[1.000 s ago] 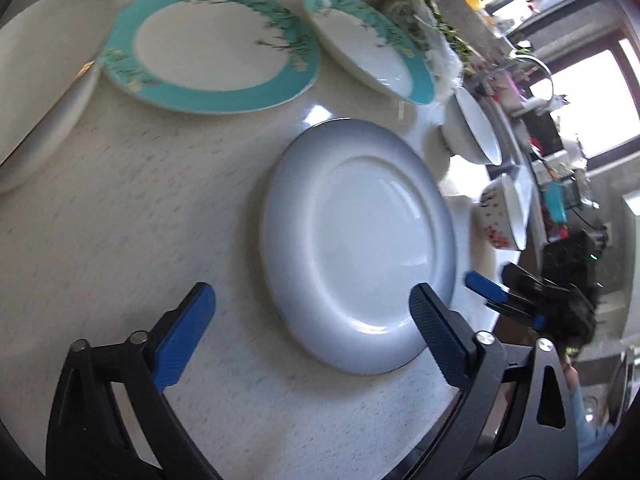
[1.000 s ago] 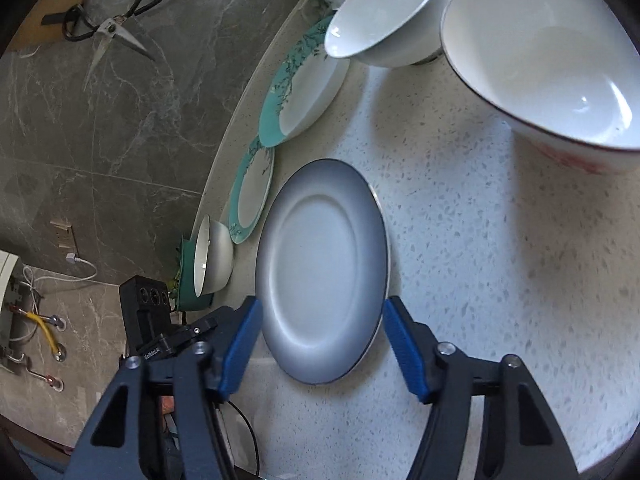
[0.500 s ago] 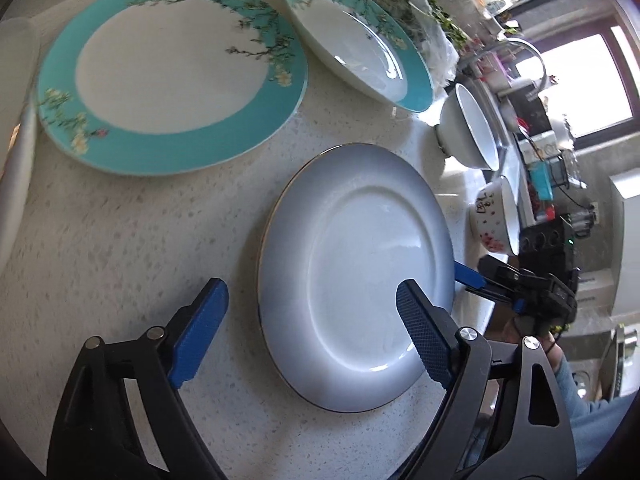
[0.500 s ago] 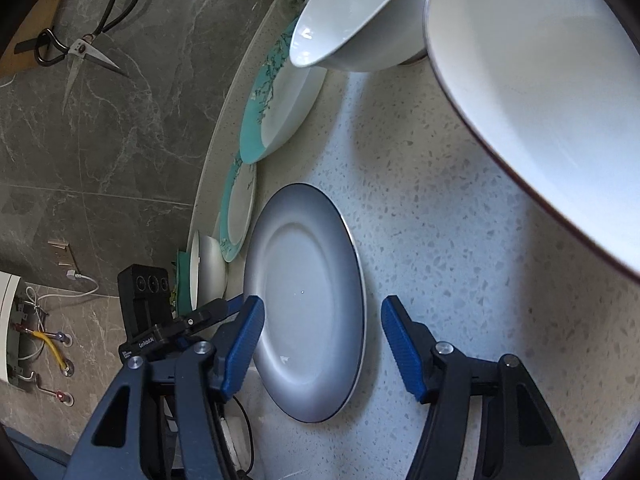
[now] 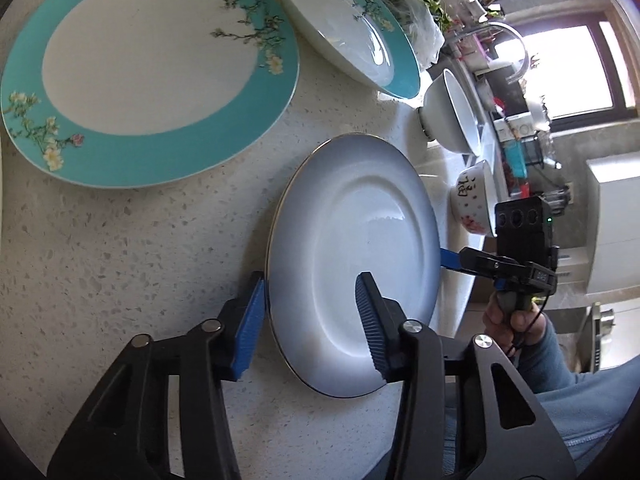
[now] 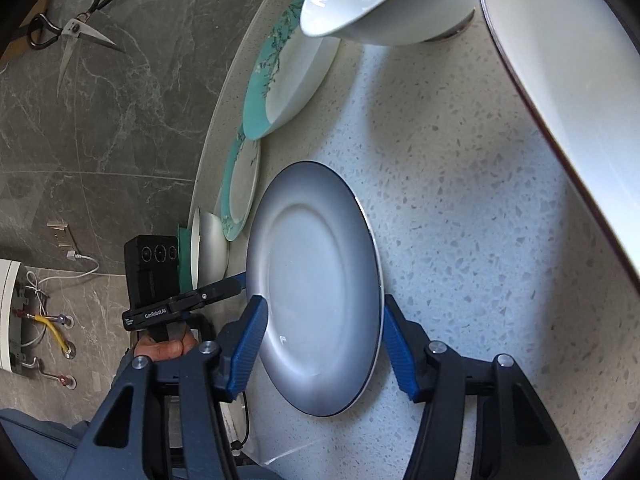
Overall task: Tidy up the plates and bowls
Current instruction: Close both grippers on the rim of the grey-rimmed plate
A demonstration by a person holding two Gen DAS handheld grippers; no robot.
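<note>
A grey-blue plate (image 5: pixel 352 248) lies on the speckled counter (image 5: pixel 120 248), also in the right wrist view (image 6: pixel 316 280). My left gripper (image 5: pixel 310 320) is open; one jaw sits outside the plate's near rim and the other over its inner face. My right gripper (image 6: pixel 324 340) is open and straddles the opposite rim, one jaw on each side. A teal-rimmed flowered plate (image 5: pixel 148 64) and a teal-rimmed shallow bowl (image 5: pixel 352 24) lie beyond. A white bowl (image 5: pixel 452 112) and a red-flowered bowl (image 5: pixel 472 200) stand to the right.
A bag of greens (image 5: pixel 412 4) lies behind the teal bowl. A grey bowl on a green one (image 6: pixel 206 248) stands at the counter's far end. Scissors (image 6: pixel 68 32) hang on the grey stone wall. The counter edge (image 6: pixel 280 456) runs close to my right gripper.
Both grippers have moved in on the grey-blue plate from opposite sides. Their jaws have narrowed and now straddle its rim. The plate has not visibly left the counter.
</note>
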